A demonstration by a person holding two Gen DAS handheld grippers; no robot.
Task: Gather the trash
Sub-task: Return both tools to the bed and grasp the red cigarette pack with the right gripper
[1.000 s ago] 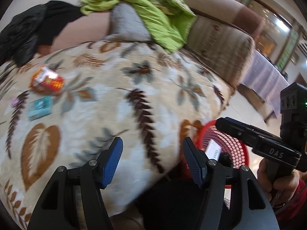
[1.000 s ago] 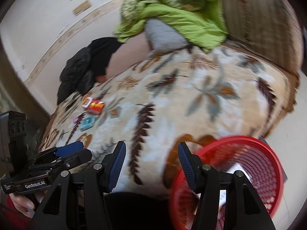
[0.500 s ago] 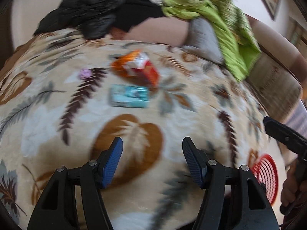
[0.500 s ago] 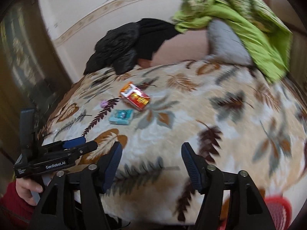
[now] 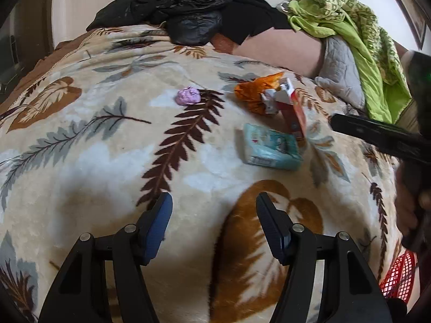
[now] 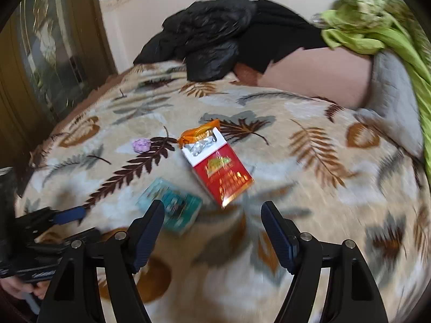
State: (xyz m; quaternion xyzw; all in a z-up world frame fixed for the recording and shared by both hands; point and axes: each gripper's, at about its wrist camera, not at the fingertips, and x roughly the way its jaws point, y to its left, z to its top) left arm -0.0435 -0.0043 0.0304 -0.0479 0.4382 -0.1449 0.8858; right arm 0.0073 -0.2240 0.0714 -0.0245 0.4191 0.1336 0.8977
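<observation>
Swinging away from the red mesh basket point(image 5: 398, 278), which a second ago filled the lower right of both views and now shows only as a sliver at the left camera's lower right edge, both grippers point down at litter on a leaf-patterned blanket point(image 5: 80, 161). The left gripper point(image 5: 214, 228) hangs with its jaws apart and nothing between them, near a teal packet point(image 5: 270, 148). The right gripper point(image 6: 212, 231) has its jaws opening, empty, just short of a red-and-white cigarette pack point(image 6: 219, 168) that lay far off and small a second earlier. An orange wrapper point(image 6: 199, 134) touches the pack's open top, and a crumpled purple scrap point(image 6: 141, 145) lies apart to the left. Gold lettering on the pack is too blurred to read. A black jacket point(image 5: 186, 5) and green cloth point(image 5: 350, 27) sit at the blanket's far edge.
</observation>
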